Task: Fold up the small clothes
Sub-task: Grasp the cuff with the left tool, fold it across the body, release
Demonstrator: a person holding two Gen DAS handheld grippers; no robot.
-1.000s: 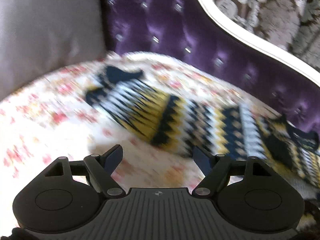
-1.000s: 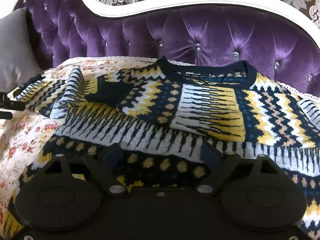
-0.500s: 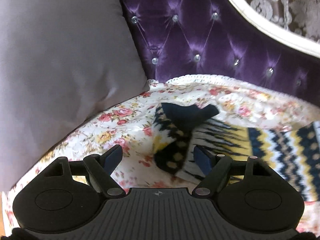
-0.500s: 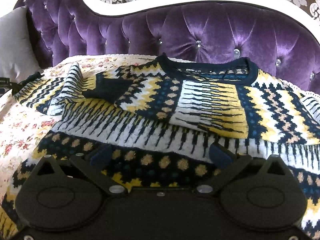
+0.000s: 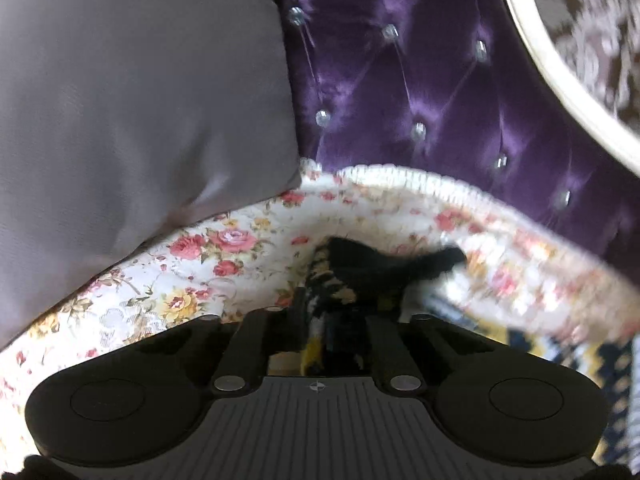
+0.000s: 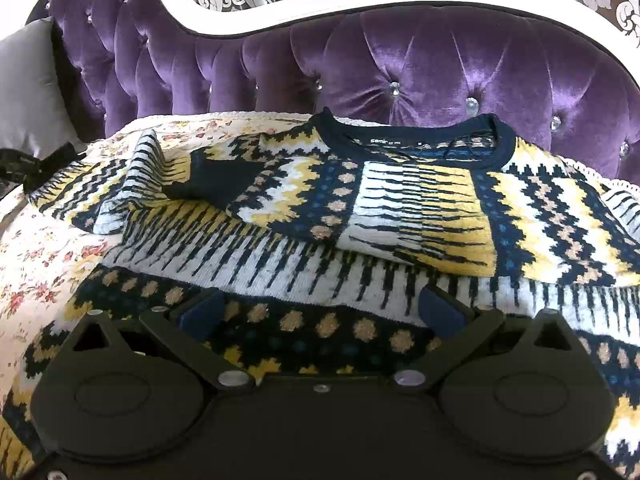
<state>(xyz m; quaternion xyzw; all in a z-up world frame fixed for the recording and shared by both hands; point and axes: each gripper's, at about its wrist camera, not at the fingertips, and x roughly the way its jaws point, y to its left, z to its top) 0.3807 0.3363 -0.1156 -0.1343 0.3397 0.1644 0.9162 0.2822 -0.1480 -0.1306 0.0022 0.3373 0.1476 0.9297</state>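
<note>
A navy, yellow and white patterned sweater [image 6: 400,208] lies spread on the flowered bed cover, neck toward the headboard. One sleeve is folded across its chest, the other stretches out to the left. My left gripper [image 5: 336,328] is shut on the dark cuff of that left sleeve [image 5: 360,268], near the grey pillow. It shows as a dark shape at the far left in the right wrist view [image 6: 24,168]. My right gripper [image 6: 320,312] is open and empty, hovering just above the sweater's lower body.
A grey pillow [image 5: 132,112] leans at the left against the tufted purple headboard [image 6: 400,68] with a white frame. The flowered cover [image 5: 192,264] has a white lace edge at the headboard.
My left gripper moved forward onto the sleeve cuff and shut on it; it was open before. My right gripper stayed open and edged slightly forward over the sweater.
</note>
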